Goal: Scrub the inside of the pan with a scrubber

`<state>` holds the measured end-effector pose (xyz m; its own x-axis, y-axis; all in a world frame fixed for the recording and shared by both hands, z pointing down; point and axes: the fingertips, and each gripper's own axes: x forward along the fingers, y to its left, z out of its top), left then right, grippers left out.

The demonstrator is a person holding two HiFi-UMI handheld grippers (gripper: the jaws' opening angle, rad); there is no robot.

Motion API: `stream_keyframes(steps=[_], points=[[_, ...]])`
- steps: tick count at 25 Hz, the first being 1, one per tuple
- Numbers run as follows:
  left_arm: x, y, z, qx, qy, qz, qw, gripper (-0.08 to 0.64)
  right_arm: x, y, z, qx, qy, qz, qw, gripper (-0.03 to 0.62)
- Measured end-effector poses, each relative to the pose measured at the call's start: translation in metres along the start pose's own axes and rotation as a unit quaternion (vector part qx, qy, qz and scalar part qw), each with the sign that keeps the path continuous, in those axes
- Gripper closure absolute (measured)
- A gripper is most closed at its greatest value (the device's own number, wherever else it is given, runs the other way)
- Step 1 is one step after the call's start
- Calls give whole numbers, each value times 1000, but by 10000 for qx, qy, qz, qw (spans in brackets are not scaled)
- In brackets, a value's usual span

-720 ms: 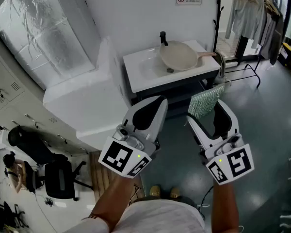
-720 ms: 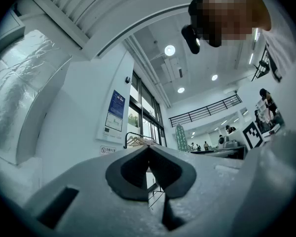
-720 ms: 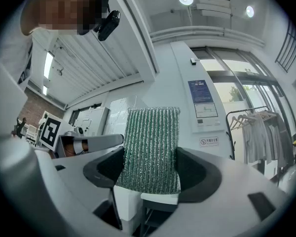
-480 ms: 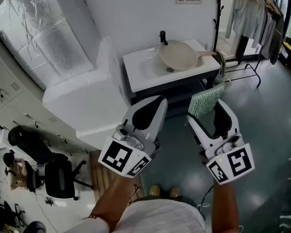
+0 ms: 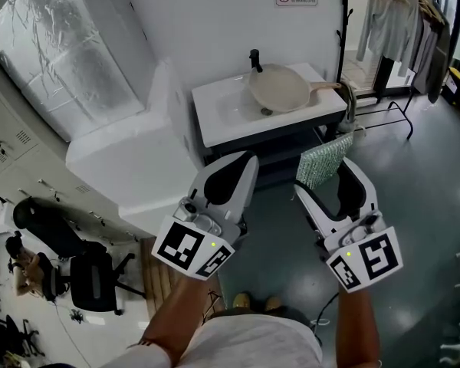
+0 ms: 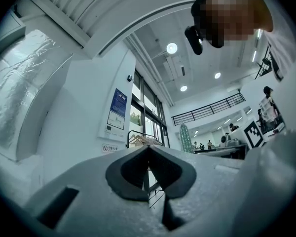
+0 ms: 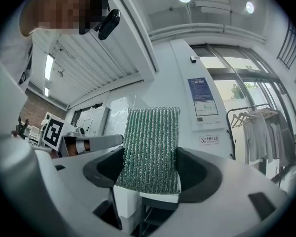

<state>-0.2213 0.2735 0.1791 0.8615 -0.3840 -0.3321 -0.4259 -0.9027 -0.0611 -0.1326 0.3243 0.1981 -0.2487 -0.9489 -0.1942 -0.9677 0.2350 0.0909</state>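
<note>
My left tool point(image 5: 248, 159) is closed, its jaws pressed together with nothing between them. My right tool point(image 5: 322, 176) is clamped on the green-and-silver ribbed mesh scrubber pad point(image 5: 324, 159), which stands upright out of the jaws. Both tools hover above the grey floor point(image 5: 414, 198), well apart from the beige round frying pan point(image 5: 280, 88) at 12 o'clock in the head view. The pan sits on the white sink tabletop point(image 5: 215, 106) with its handle pointing to 3 o'clock. It seems slightly tilted, though I can't be sure.
</note>
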Motion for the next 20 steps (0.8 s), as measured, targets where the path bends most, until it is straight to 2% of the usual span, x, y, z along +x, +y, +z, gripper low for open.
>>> stream_keyframes(steps=[20], points=[[41, -15, -16, 212, 121, 245, 9994, 545, -15, -58, -6, -54, -8, 155, 9999, 253]])
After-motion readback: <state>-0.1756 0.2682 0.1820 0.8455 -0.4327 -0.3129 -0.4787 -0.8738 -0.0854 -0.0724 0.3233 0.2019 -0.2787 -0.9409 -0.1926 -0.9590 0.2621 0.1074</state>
